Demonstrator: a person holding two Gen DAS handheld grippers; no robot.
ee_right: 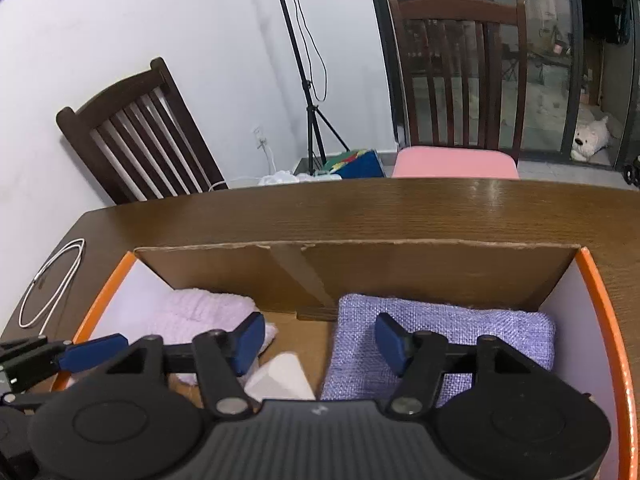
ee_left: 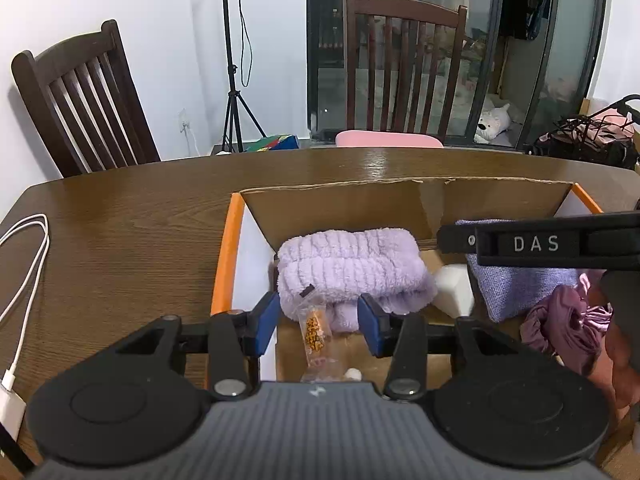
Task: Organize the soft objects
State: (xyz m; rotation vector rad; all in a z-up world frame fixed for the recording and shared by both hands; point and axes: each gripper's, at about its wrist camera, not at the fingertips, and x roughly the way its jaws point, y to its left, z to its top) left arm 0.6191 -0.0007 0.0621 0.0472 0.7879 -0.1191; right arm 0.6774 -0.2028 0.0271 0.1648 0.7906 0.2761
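An open cardboard box with orange rims [ee_left: 227, 256] [ee_right: 600, 304] sits on the wooden table. In it lie a fluffy lilac towel [ee_left: 352, 268] [ee_right: 208, 308], a flat purple knit cloth [ee_left: 516, 288] [ee_right: 448, 320], a white block [ee_left: 454, 288] [ee_right: 282, 376], a mauve satin scrunchie [ee_left: 564, 328] and a clear-wrapped snack [ee_left: 316, 336]. My left gripper [ee_left: 318, 320] is open, its blue fingers straddling the towel's near edge and the snack. My right gripper [ee_right: 320, 338] is open and empty, hovering over the box between towel and knit cloth; its body crosses the left wrist view [ee_left: 560, 244].
A white cable [ee_left: 28, 280] [ee_right: 52, 284] lies on the table at left. Two dark wooden chairs [ee_left: 80, 96] [ee_right: 460, 76], one with a pink cushion [ee_left: 388, 139], stand behind the table. A tripod [ee_left: 234, 80] stands by the wall.
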